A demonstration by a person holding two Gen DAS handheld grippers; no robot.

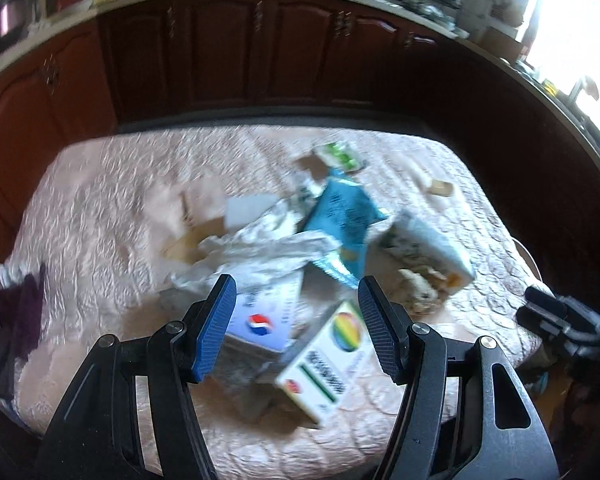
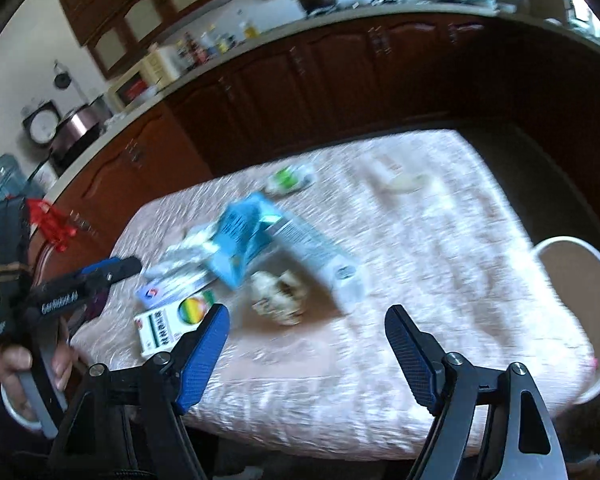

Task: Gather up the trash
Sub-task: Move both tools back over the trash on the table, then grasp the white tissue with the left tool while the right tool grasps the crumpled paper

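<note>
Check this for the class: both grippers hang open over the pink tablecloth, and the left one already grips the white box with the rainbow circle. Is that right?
Not quite. The left gripper is open and holds nothing; the white box with the rainbow circle lies on the pink tablecloth, as the left wrist view shows. The right gripper is open too.

Daylight glares from a window (image 1: 572,20) at right; both fisheye views motion-blurred, edges bent.

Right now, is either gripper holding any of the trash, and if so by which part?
Nothing is held. The left gripper and the right gripper both hang open above the trash pile on the table, with no item between their fingers.
</note>
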